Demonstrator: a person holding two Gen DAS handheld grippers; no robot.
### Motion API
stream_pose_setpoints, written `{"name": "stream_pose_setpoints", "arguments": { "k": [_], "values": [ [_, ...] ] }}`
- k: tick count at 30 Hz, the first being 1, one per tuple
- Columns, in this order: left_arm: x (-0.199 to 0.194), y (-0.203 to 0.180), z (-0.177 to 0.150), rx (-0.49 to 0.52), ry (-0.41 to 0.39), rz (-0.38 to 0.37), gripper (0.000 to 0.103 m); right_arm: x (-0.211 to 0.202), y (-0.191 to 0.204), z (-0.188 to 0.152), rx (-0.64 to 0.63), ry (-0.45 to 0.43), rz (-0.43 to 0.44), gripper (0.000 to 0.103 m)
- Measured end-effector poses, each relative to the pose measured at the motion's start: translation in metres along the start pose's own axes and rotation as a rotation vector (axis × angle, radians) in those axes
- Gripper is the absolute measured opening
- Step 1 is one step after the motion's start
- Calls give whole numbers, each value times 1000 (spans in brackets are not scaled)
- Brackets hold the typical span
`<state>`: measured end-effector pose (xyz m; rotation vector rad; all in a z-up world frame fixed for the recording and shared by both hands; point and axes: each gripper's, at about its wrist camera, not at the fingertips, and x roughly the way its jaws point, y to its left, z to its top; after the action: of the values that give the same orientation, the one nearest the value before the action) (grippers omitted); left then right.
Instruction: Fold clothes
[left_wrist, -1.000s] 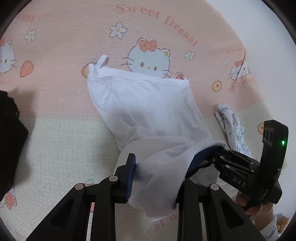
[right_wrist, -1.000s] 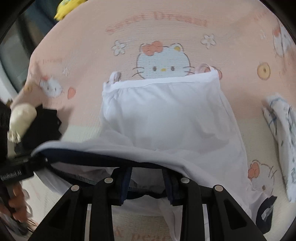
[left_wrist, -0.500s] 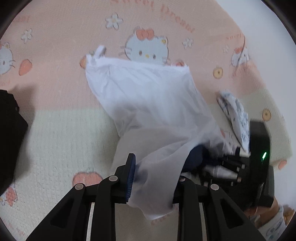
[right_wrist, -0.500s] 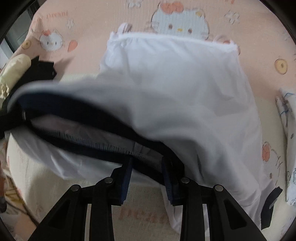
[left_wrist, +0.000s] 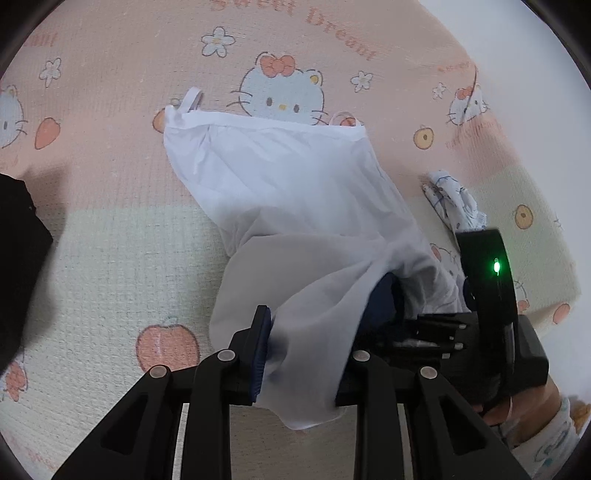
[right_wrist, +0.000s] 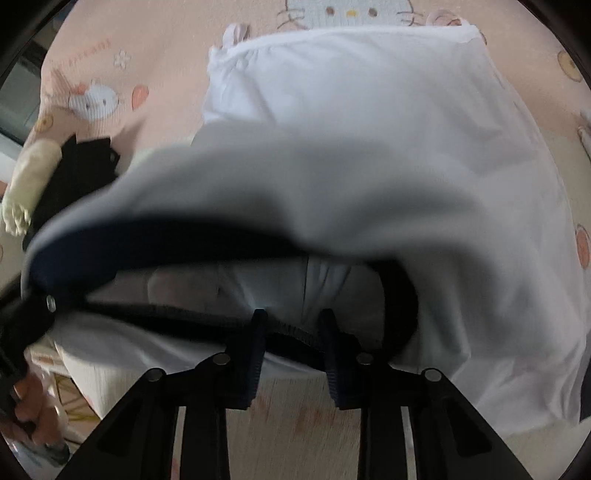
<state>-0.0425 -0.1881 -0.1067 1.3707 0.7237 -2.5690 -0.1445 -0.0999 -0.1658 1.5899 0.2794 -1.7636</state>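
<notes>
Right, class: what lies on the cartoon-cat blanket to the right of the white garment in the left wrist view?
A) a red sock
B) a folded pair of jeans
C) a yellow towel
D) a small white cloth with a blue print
D: a small white cloth with a blue print lies on the blanket just right of the white garment.
</notes>
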Motion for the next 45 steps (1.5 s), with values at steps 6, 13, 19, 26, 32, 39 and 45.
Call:
{"name": "stream_pose_setpoints", "arguments": {
  "k": [6,13,19,26,32,39,45],
  "values": [
    [3,6,-5,-56,34,-45,22,0,15,-16,-93,74,-28,26],
    [-3,10,-11,-96,34,-79,23,-11,14,-25,-90,-13,-32,27],
    [-22,35,-12,-262,-8,-131,47,-37,21,-22,-135,-139,-11,41],
    [-36,53,-14,-239,-52,-68,69,-37,19,-14,-75,-143,35,44],
    [-19,71,-17,-233,-10,-11,69,-48,28,-23,-148,-122,147,56],
    [1,80,-20,-230,19,-5,69,-54,11,-28,-13,-172,364,64],
    [4,78,-26,-242,53,19,69,-63,-11,-18,94,-218,309,68]
  ]
}}
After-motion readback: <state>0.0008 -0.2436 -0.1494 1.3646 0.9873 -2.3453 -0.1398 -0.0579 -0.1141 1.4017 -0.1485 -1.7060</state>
